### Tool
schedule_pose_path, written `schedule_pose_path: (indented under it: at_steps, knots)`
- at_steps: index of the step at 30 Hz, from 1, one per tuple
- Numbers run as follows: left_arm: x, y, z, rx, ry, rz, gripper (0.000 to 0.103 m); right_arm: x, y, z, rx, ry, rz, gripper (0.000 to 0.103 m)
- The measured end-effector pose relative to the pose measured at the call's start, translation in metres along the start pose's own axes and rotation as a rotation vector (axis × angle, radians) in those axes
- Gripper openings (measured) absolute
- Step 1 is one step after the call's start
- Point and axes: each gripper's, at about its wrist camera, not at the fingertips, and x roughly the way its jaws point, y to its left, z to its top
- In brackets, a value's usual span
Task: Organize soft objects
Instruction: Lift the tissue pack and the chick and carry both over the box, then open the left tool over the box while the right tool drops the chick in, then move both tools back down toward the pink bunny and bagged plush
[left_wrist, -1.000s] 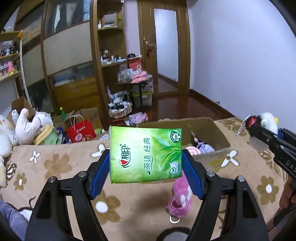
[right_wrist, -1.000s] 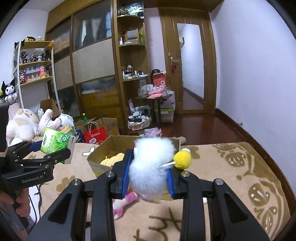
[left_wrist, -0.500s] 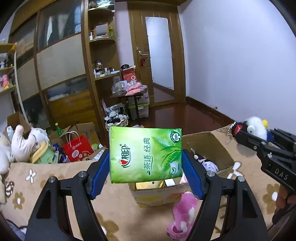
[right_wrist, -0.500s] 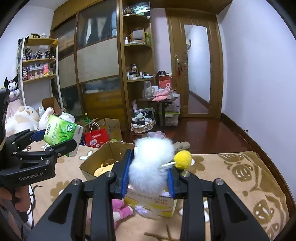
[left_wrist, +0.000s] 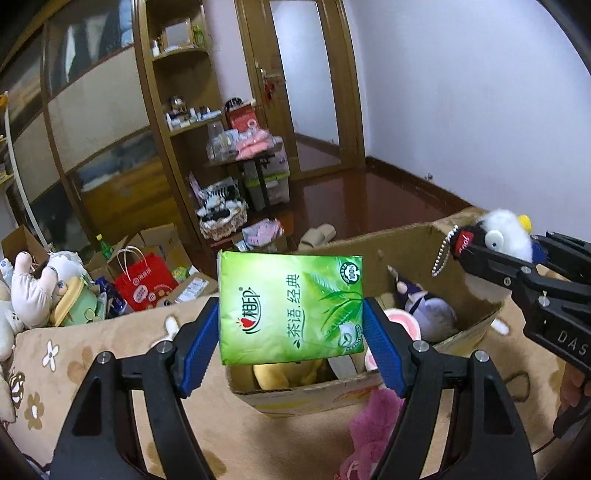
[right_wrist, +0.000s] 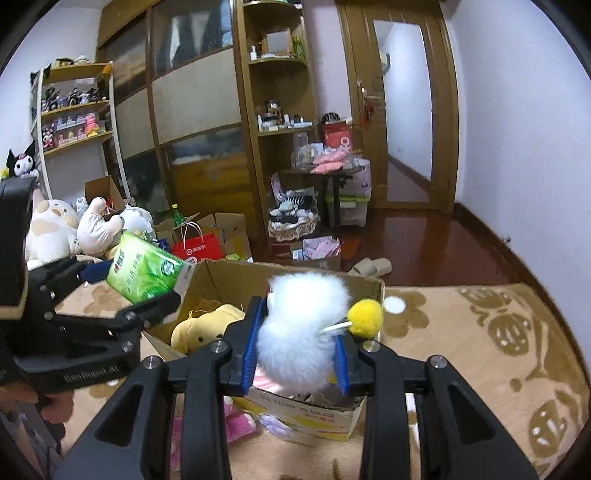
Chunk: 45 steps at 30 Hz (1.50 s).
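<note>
My left gripper (left_wrist: 291, 328) is shut on a green tissue pack (left_wrist: 290, 306) and holds it above the near left corner of an open cardboard box (left_wrist: 391, 243); the pack also shows in the right wrist view (right_wrist: 146, 271). My right gripper (right_wrist: 297, 350) is shut on a white fluffy plush with a yellow pom-pom (right_wrist: 303, 328) over the box's near right side (right_wrist: 364, 284); the plush shows in the left wrist view (left_wrist: 498, 236). The box holds a yellow plush (right_wrist: 199, 326) and a purple plush (left_wrist: 428, 308).
The box stands on a beige flowered blanket (right_wrist: 480, 350). A pink plush (left_wrist: 373, 424) lies on the blanket in front of the box. Large plush toys (left_wrist: 37, 291) sit at the left. A red bag (left_wrist: 144, 284), boxes and shelves stand on the floor behind.
Both grippers have moved forward toward the box with their loads. The tissue pack and the white plush now hang over the box opening.
</note>
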Motion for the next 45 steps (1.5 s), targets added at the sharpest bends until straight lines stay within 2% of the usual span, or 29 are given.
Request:
schedule_pose_path:
  at_steps: [12,15,21,23,28,34,36,37,39,45]
  knots:
    - [0.03,-0.012,-0.012,0.01,0.082,0.012,0.075,0.033,-0.008,-0.016,0.043,0.087,0.047,0.037]
    - [0.033,-0.013,-0.013,0.017,0.091,0.025,0.081,0.037,-0.01,-0.019,0.051,0.104,0.05,0.04]
    - [0.034,-0.011,-0.016,0.007,0.11,0.025,0.082,0.04,-0.013,-0.019,0.073,0.118,0.051,0.055]
    - [0.032,-0.009,-0.018,-0.005,0.115,0.028,0.083,0.04,-0.014,-0.02,0.084,0.12,0.052,0.057]
    - [0.025,-0.002,-0.021,-0.031,0.13,0.021,0.083,0.035,-0.013,-0.019,0.073,0.126,0.045,0.079]
    - [0.01,0.003,-0.025,-0.053,0.142,0.026,0.084,0.021,-0.013,-0.017,0.065,0.114,0.024,0.092]
    - [0.004,0.004,-0.026,-0.053,0.143,0.033,0.089,0.017,-0.014,-0.017,0.063,0.117,0.02,0.095]
    - [0.001,0.004,-0.026,-0.054,0.139,0.037,0.096,0.016,-0.014,-0.018,0.063,0.119,0.02,0.097]
    - [-0.008,0.005,-0.028,-0.057,0.127,0.042,0.097,0.011,-0.013,-0.018,0.063,0.124,0.021,0.101]
    - [-0.016,0.011,-0.038,-0.136,0.192,-0.036,0.097,0.007,-0.009,-0.027,0.074,0.175,0.036,0.102]
